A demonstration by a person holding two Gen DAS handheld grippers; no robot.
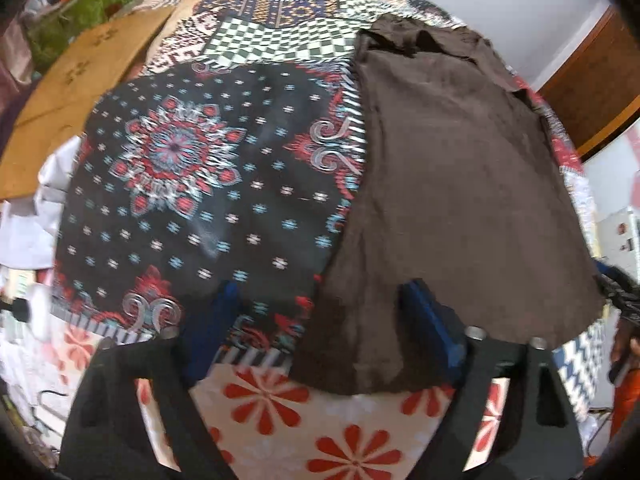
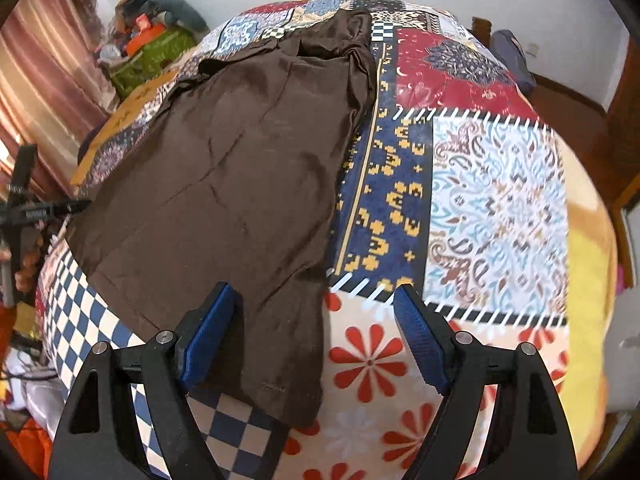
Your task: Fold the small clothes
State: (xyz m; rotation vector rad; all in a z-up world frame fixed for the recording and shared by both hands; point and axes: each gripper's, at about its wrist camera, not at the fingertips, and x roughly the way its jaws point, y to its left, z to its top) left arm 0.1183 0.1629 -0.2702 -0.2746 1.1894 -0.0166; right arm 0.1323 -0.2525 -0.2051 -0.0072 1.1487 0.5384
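**A:** Where is the garment now?

**B:** The brown garment lies spread on the patchwork quilt, long way from near edge to far edge. Its near hem is just under my tools. I have the left gripper over the left near corner and the right gripper over the right near corner. Both stand released, jaws apart, nothing pinched between them.

**A:** What can go wrong?

**B:** I think three things. If I close too deep, the pads can take the quilt together with the cloth, and the fold will drag the bedding. If I take only one layer, the under layer stays and the fold comes out crooked. Also the left view is blurred, so I cannot place that corner exactly; a miss there means one side lifts alone.

**A:** And the far end?

**B:** It is wrinkled near the collar, so it may bunch.
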